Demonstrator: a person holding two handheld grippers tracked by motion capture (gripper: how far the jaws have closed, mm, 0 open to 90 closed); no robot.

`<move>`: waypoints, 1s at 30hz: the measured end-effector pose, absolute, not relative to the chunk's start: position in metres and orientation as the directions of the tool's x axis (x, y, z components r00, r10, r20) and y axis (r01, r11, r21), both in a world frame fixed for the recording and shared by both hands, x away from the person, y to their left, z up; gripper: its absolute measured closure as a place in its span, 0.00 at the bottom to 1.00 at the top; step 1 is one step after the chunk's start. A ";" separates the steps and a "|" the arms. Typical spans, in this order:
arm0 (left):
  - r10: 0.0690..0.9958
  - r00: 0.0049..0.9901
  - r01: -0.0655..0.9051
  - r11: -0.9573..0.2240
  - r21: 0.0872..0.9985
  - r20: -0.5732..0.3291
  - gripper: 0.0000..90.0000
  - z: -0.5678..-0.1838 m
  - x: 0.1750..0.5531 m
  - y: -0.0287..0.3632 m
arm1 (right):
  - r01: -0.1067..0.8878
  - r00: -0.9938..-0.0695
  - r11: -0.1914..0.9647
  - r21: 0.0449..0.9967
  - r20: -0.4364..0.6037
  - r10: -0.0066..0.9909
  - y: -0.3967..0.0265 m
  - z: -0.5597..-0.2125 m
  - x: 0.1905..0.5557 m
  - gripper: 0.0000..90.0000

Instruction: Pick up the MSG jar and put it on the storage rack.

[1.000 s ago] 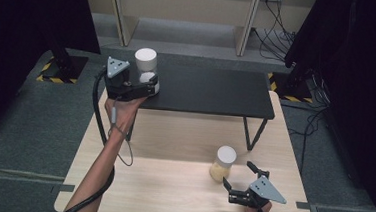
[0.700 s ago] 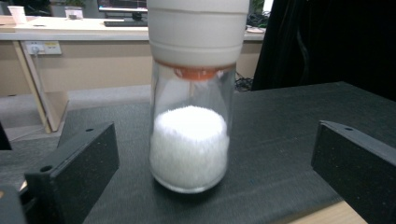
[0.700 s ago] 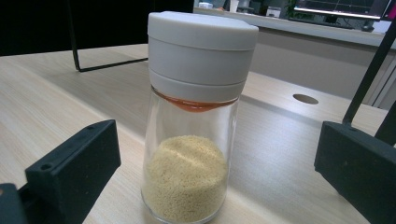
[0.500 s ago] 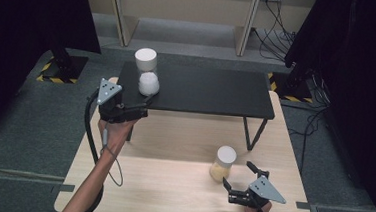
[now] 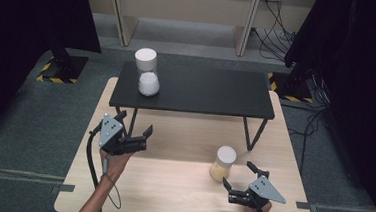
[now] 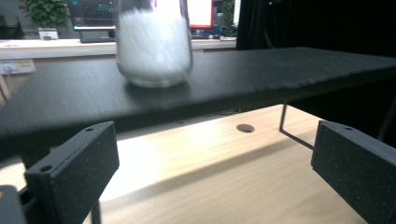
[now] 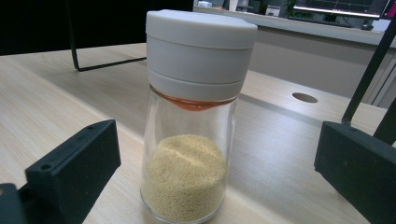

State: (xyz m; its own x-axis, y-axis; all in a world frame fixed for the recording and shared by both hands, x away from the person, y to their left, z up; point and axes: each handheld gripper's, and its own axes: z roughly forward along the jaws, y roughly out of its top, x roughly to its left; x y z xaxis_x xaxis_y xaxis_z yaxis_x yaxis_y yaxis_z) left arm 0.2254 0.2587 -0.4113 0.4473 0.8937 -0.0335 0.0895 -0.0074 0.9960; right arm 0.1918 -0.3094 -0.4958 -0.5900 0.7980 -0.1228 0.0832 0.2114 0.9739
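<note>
The right gripper (image 5: 241,182) has its fingers (image 7: 74,168) spread, with the yellow-grain jar (image 7: 194,135) upright between them, untouched. The left gripper (image 5: 135,127), fingers spread, holds nothing.

even overhead light, dark surrounds; white-filled jar (image 6: 153,44) motion-blurred in left gripper view; right gripper view sharp.

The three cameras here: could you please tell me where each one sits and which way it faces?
High view: above the person's side, looking forward and down on the wooden table; both forearms, left hand-held gripper, right hand-held gripper.
Left gripper view: low over the table, facing the black shelf and white-filled jar; open jaws.
Right gripper view: near the tabletop, facing the yellow-grain jar; open jaws.
Shared: both jars also show in the high view.
</note>
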 end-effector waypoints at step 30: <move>0.876 0.481 0.112 -0.039 0.993 -0.019 0.00 -0.517 0.192 0.255 | 0.078 -0.591 0.214 0.974 -0.128 0.796 -0.310 -0.496 0.191 0.00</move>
